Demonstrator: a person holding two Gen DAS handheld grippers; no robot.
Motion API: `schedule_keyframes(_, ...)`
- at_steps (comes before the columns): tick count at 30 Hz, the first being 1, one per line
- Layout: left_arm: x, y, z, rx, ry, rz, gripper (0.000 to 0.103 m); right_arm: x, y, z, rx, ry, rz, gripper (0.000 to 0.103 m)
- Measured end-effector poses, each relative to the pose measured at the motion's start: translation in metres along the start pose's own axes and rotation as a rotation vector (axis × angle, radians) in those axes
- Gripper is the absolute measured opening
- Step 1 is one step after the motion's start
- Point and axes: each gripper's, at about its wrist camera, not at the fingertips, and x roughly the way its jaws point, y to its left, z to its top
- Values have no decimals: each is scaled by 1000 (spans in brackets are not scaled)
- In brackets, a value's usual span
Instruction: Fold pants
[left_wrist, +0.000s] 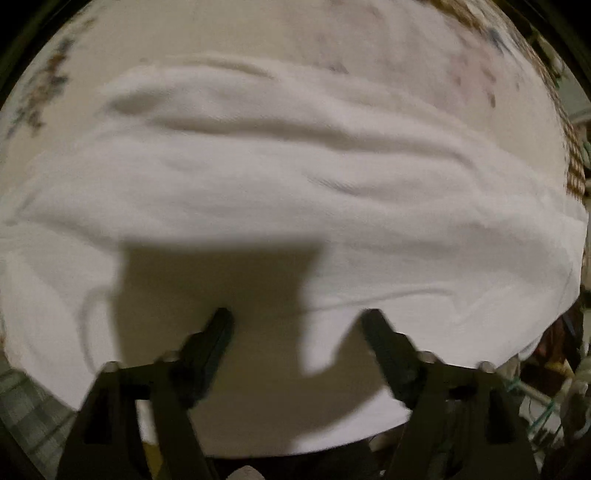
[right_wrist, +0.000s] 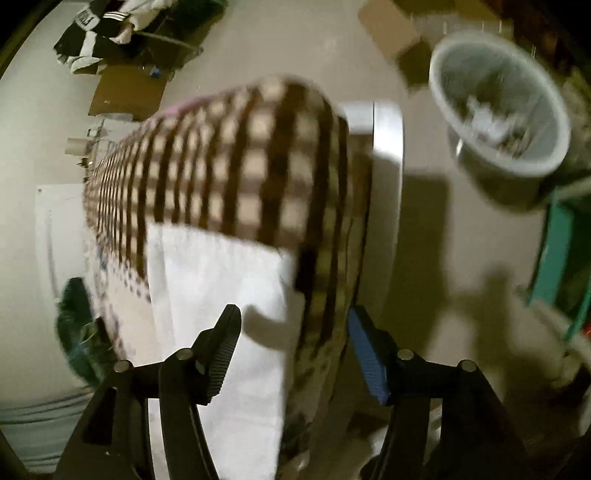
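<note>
**Inspector A:** Left wrist view, nearest first. The left gripper (left_wrist: 297, 321) is seen with its fingers spread wide; nothing is held between them. Its shadow is cast on the cloth directly ahead.

**Inspector B:** And the garment?

**Inspector A:** The white pants (left_wrist: 295, 177) are spread across the surface just under and beyond the fingertips, filling most of the view — long creases are noted running side to side. Beyond them a pale floral cover (left_wrist: 258, 33) is recorded, and a brown checked cloth (left_wrist: 574, 166) at the far right edge. The frame is blurred; finer detail cannot be told.

**Inspector B:** Right wrist view?

**Inspector A:** The right gripper (right_wrist: 293, 319) is likewise found released, fingers apart, nothing gripped; a blue pad is seen on one finger. The white pants (right_wrist: 218, 288) lie below and ahead of it, near the edge of the surface. The brown checked cloth (right_wrist: 236, 155) hangs over that edge, running away from the camera. Further off — on the floor — a grey bucket (right_wrist: 498, 110) with scraps inside, flattened cardboard (right_wrist: 125, 92) and a pile of dark-and-white clothing (right_wrist: 99, 33) are recorded.
</note>
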Motion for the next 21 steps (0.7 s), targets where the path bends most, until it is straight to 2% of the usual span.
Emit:
schedule_keyframes(1,1,-2,1,10,-2,-13,97,10,-9,-2,22,32,62,63)
schedule_keyframes(2,5,-5,1,23,4,-28,103,18,-14,-3,27,44,83,63)
schedule_keyframes(5,11,-14,3,53,18,10,103,27,-16,-6,10,22,135,58)
schedule_keyframes(6,11,-15,4,45,21,14,103,24,-13,-8,-1,-5,162,45)
schedule_keyframes(7,11,-17,6,36,23,13,103,21,-8,-10,-21,-23,196,42)
schedule_keyframes(8,11,-16,7,27,24,10,103,18,-4,-12,-36,-37,200,42)
schedule_keyframes(11,12,-19,11,12,34,11,103,8,5,-16,-62,-55,310,40)
schedule_keyframes(16,13,-19,9,1,45,12,103,31,7,-9,-120,7,301,45)
schedule_keyframes(19,13,-33,7,-6,48,11,103,41,15,-6,-128,38,432,45)
schedule_keyframes(21,11,-30,9,-16,44,14,103,49,22,-3,-167,45,427,47)
